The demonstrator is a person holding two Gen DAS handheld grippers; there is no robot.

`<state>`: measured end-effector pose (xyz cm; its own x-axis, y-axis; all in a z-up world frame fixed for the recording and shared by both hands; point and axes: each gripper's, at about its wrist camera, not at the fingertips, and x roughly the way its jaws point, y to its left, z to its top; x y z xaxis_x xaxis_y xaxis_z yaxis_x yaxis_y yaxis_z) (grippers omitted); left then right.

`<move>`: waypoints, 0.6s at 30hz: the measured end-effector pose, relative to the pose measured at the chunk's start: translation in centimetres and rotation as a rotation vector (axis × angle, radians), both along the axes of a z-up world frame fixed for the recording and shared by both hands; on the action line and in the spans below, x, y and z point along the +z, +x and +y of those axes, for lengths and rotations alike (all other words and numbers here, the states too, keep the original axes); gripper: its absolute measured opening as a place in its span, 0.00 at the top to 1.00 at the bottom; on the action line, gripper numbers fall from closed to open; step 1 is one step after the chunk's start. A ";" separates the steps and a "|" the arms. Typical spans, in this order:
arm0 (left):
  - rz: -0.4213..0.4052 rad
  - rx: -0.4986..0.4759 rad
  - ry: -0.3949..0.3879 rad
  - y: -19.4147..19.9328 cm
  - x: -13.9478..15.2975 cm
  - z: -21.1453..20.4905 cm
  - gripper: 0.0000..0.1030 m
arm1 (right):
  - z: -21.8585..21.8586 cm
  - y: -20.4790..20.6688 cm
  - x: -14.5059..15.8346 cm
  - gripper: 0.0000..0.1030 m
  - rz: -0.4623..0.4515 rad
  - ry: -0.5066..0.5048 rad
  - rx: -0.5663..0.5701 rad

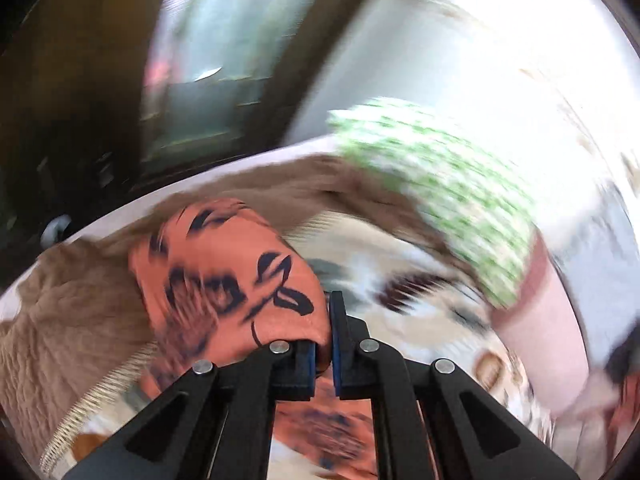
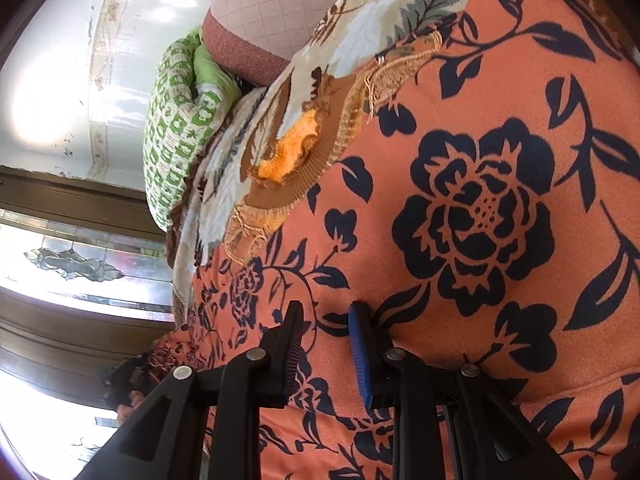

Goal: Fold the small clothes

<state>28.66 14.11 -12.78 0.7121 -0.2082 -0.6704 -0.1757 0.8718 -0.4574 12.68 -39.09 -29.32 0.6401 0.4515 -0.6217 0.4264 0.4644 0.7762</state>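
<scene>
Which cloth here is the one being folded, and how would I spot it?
On the leaf-patterned blanket lies a big orange cloth. Only it carries dark navy roses and vines; the nearby pillow is green and white.

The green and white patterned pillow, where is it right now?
In the right wrist view the green and white patterned pillow sits upper left, against the white wall, beside a pink quilted cushion and beyond the orange floral garment.

No readable text, label, brand or number shows in either view
</scene>
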 end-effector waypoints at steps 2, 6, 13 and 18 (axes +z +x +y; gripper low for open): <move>-0.021 -0.103 0.058 -0.5 2.3 -4.8 0.95 | -0.2 -0.2 0.4 0.72 -0.004 -0.011 -0.012; -0.063 -0.309 0.122 -2.2 4.8 -14.6 0.95 | -1.1 -0.9 1.5 0.72 -0.031 -0.011 -0.039; -0.025 -0.624 0.191 -6.0 3.9 -32.0 0.95 | -4.5 -3.0 3.2 0.72 -0.082 0.010 -0.140; 0.198 -0.845 0.191 -8.9 -1.7 -42.1 0.58 | -7.8 -5.1 3.9 0.72 -0.115 0.057 -0.250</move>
<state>19.76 -28.00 -14.51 0.2386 -0.4838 -0.8420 0.5004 0.8044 -0.3204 7.54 -46.91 -25.46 0.8010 0.3024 -0.5167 0.4298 0.3103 0.8479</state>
